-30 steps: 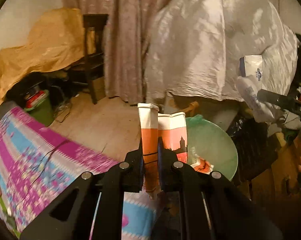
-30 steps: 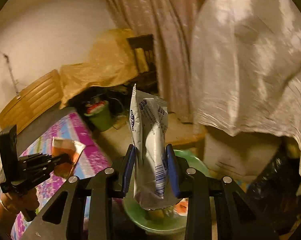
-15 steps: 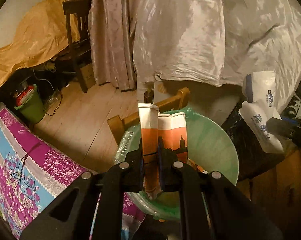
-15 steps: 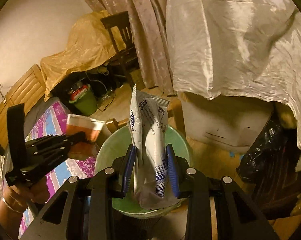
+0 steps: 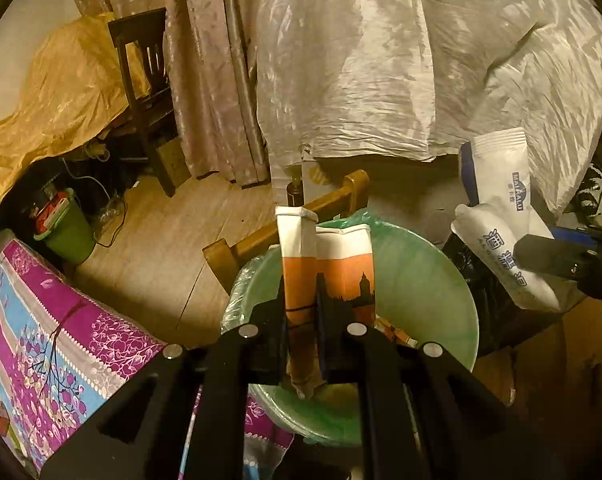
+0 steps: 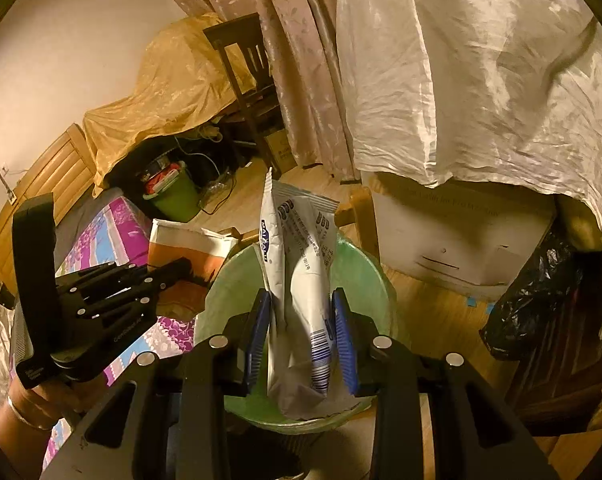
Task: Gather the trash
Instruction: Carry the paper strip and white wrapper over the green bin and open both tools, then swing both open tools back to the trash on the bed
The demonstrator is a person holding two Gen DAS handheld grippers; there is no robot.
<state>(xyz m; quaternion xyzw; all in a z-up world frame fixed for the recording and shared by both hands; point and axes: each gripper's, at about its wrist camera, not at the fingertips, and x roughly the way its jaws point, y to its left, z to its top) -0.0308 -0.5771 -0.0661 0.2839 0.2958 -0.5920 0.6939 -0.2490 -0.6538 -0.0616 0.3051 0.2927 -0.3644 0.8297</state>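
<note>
My left gripper (image 5: 301, 312) is shut on an orange and white paper packet (image 5: 325, 268) and holds it upright over the green-lined trash bin (image 5: 429, 272). My right gripper (image 6: 301, 320) is shut on a white and blue plastic wrapper (image 6: 301, 272), held upright above the same bin (image 6: 361, 276). The right gripper's wrapper also shows in the left wrist view (image 5: 501, 216) at the bin's right side. The left gripper with its packet (image 6: 189, 248) shows in the right wrist view at the bin's left rim. Some trash lies in the bin.
A purple and blue patterned cloth (image 5: 41, 328) covers the table at left. A wooden chair back (image 5: 285, 232) stands behind the bin. A black bag (image 6: 541, 292) sits at right, a white sheet (image 5: 421, 60) hangs over furniture, and a small green bucket (image 5: 65, 232) stands on the floor.
Both grippers have moved forward and tilted down, so the bin now lies right beneath both held items. Both keep their grip.
</note>
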